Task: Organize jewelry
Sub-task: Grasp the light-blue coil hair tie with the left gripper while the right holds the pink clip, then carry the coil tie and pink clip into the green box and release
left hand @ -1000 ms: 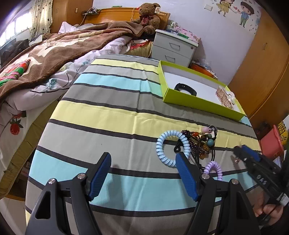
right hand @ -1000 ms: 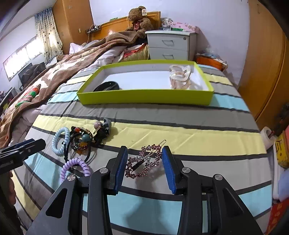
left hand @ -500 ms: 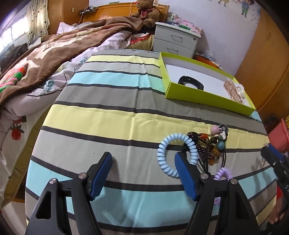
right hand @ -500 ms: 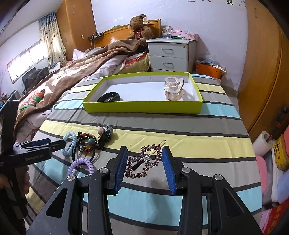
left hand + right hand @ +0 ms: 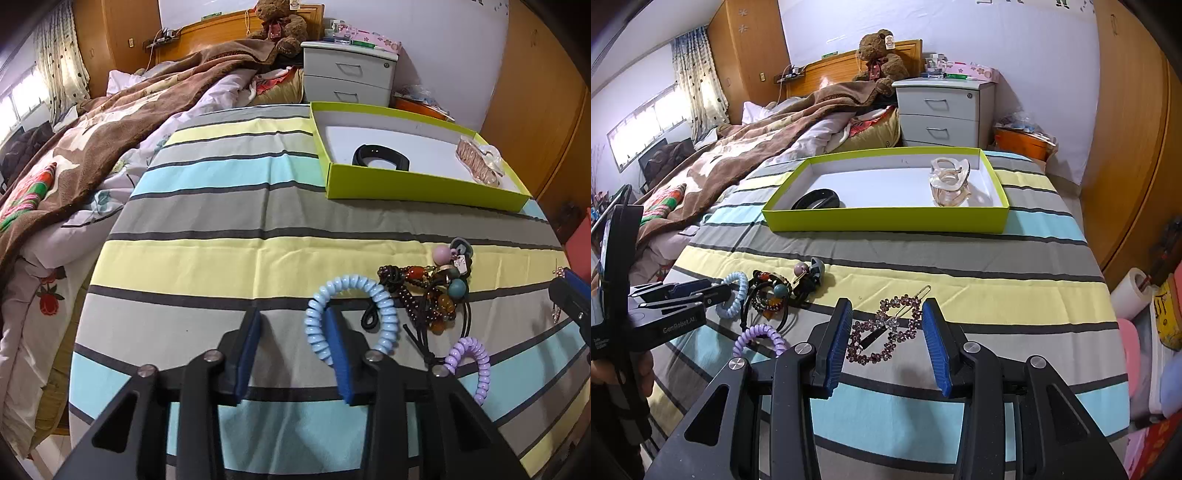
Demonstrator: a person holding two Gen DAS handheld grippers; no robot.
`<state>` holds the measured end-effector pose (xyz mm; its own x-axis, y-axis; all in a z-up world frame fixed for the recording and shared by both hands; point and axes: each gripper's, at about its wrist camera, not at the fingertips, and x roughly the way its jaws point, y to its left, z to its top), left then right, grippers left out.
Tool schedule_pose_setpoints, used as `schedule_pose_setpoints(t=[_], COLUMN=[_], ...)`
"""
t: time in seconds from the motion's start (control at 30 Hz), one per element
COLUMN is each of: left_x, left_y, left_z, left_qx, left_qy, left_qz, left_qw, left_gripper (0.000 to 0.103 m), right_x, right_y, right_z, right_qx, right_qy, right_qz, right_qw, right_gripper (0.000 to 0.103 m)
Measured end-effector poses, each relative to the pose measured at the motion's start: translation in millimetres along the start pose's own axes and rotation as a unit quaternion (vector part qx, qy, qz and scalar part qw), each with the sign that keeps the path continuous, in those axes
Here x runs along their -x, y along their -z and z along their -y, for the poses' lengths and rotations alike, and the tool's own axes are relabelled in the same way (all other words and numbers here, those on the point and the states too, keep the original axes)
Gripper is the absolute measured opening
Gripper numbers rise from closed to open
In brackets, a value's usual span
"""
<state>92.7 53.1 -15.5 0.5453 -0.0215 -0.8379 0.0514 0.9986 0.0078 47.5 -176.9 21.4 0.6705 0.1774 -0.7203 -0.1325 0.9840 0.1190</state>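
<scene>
On the striped cloth lies a light blue coil hair tie [image 5: 386, 314]. My left gripper [image 5: 292, 314] is open and its jaws are closing. Its right finger sits inside the ring, so the coil's left arc lies between the pads, touched on one side only. Just right of it are a tangle of beaded bracelets [image 5: 432, 295] and a purple coil tie [image 5: 472, 362]. My right gripper [image 5: 886, 304] is shut on a rhinestone hair clip [image 5: 882, 332], just above the cloth. The green tray [image 5: 886, 219] at the back holds a black band [image 5: 816, 199] and a clear hair claw [image 5: 949, 181].
A bed with a brown blanket [image 5: 110, 122] borders the table on the left. Behind the tray stands a white nightstand [image 5: 942, 110]. Wooden wardrobe doors [image 5: 1126, 147] line the right side. A paper roll [image 5: 1130, 291] and boxes sit past the table's right edge.
The left gripper's jaws have narrowed a lot and shifted so its right finger now sits inside the blue coil. The right gripper still holds the clip in the same place.
</scene>
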Motion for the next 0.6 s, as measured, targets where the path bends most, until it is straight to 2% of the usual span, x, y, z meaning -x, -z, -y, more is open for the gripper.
schedule_pose_setpoints(t=[0.03, 0.1, 0.17, 0.6], left_x=[0.7, 2.1, 2.2, 24.8], left_y=[0.3, 0.7, 0.0, -1.5], left_z=[0.5, 1.9, 3.3, -6.5], left_qx=[-0.001, -0.003, -0.004, 0.027], left_qy=[-0.001, 0.009, 0.008, 0.022], left_qz=[0.000, 0.000, 0.001, 0.025], left_qw=[1.0000, 1.0000, 1.0000, 0.9991], left_gripper=[0.033, 0.017, 0.011, 0.010], right_x=[-0.4, 0.1, 0.0, 7.2], right_y=[0.1, 0.2, 0.3, -3.5], right_z=[0.0, 0.5, 0.3, -1.5], right_qx=[0.000, -0.001, 0.000, 0.003], right_qy=[0.000, 0.000, -0.001, 0.001], right_qz=[-0.001, -0.001, 0.000, 0.008], right_qw=[1.000, 1.000, 1.000, 1.000], right_gripper=[0.040, 0.040, 0.040, 0.040])
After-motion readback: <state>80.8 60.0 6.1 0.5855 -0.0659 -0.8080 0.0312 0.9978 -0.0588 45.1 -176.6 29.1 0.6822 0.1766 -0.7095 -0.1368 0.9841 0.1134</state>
